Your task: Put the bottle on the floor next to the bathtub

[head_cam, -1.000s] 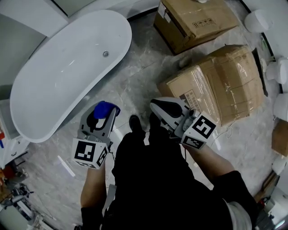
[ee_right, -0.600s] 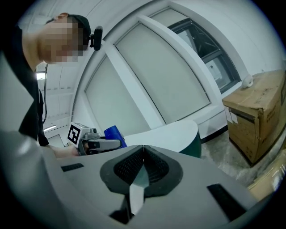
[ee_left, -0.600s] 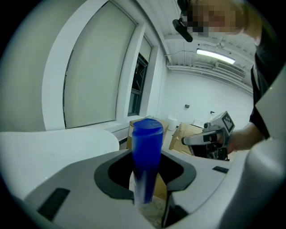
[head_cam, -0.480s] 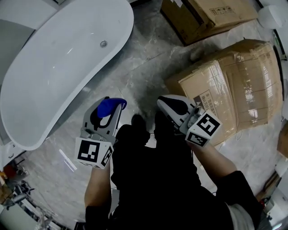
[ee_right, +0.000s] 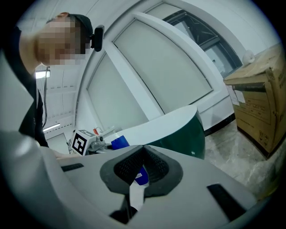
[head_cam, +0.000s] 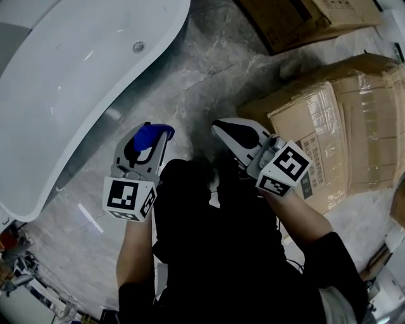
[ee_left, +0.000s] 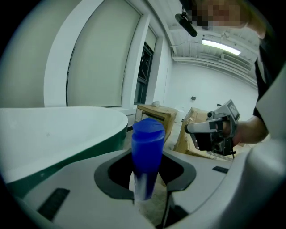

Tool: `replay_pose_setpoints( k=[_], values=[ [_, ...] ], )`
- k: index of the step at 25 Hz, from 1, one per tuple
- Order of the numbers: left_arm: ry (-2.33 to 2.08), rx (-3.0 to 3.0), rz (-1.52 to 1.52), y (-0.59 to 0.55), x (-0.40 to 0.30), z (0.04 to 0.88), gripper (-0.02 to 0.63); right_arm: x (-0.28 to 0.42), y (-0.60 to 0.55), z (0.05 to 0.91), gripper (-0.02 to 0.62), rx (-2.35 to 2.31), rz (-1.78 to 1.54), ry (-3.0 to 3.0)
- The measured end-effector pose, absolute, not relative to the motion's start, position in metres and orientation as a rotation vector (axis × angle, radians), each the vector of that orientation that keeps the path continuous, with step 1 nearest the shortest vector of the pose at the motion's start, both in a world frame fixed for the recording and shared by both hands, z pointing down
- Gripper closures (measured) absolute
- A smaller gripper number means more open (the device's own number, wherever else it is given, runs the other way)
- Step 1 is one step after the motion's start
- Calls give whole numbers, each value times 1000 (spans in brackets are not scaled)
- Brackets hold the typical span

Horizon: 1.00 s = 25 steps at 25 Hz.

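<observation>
Bottle (ee_left: pixel 146 156), blue with a rounded cap, stands upright between the jaws of the left gripper (head_cam: pixel 147 147), which are closed against its lower part and carry it. In the head view it hangs over the floor just beside the long side of the bathtub (head_cam: pixel 76 82) and apart from it. No view shows whether its base meets the floor.

The white bathtub fills the upper left of the head view, with its drain near the far end. The grey marbled floor (head_cam: pixel 202 69) runs between the tub and the boxes. A large cardboard box (head_cam: pixel 342 139) wrapped in clear tape sits at the floor's right edge, and a second cardboard box (head_cam: pixel 304 19) lies beyond it at the far edge. The person's dark clothing (head_cam: pixel 215 253) covers the near middle of that view, with a bare forearm leading to each gripper.

The right gripper (head_cam: pixel 221 126) is held near the taped box, level with the left one and well apart from the bottle. In the right gripper view its jaws meet at the tips with nothing between them.
</observation>
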State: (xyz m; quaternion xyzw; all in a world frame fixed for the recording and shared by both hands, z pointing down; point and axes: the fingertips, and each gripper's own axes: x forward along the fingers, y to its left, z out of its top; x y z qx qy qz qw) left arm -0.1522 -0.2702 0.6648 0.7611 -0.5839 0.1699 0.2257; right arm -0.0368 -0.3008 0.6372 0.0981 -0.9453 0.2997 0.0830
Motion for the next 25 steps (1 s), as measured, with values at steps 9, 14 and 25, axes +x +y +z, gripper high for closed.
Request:
replay_pose_setpoints(
  k=[9,14,25],
  values=[
    [-1558,2109,545,-286,-158,745,443,-42,-308,685,568,272,899,-2841],
    [-1528,2167,586,-303,-157,792,443,-46,-318,719,568,267,891,-2868],
    [-1437,2228,609,-333,-159,902,443,-57,-314,783,568,271,881,-2837]
  ],
)
